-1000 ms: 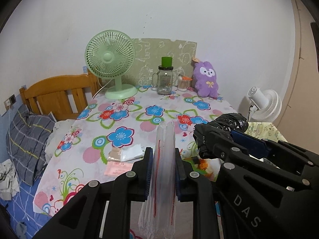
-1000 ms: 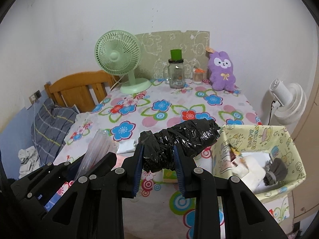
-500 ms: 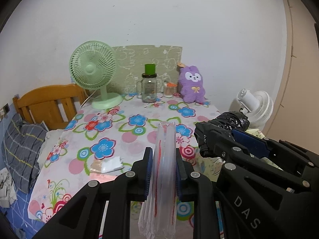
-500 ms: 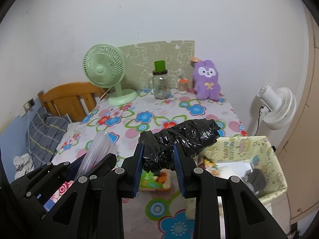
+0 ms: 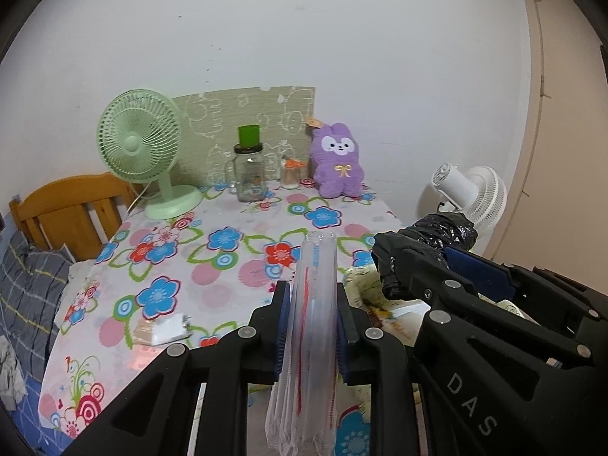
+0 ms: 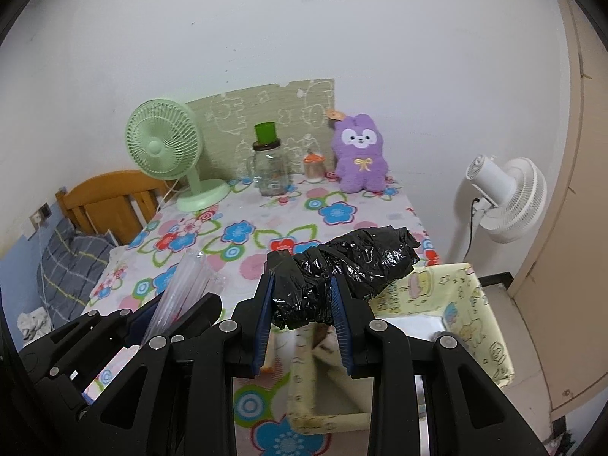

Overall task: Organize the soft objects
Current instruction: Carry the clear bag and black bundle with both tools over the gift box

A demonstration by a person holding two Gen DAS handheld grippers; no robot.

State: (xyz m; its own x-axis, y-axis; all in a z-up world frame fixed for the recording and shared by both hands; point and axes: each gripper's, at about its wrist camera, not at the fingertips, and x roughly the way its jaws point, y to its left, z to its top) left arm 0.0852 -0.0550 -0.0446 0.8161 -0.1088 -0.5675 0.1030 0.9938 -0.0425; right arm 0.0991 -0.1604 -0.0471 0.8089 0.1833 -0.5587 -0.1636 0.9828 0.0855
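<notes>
Two tools side by side, left tool (image 5: 312, 319) clamping clear bag bundle (image 5: 309, 349), right tool (image 6: 302, 304) clamping black bag roll (image 6: 342, 269)

Even, soft indoor light; strong fisheye bending, dark vignetted corners.

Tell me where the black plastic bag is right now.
The black plastic bag is clamped in the right gripper, held above the yellow basket at the table's right side, front centre in the right wrist view.

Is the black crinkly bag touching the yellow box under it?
Cannot tell. In the right wrist view the black bag roll, clamped in the right gripper, overlaps the yellow box rim, so no contact or gap shows plainly.
</notes>
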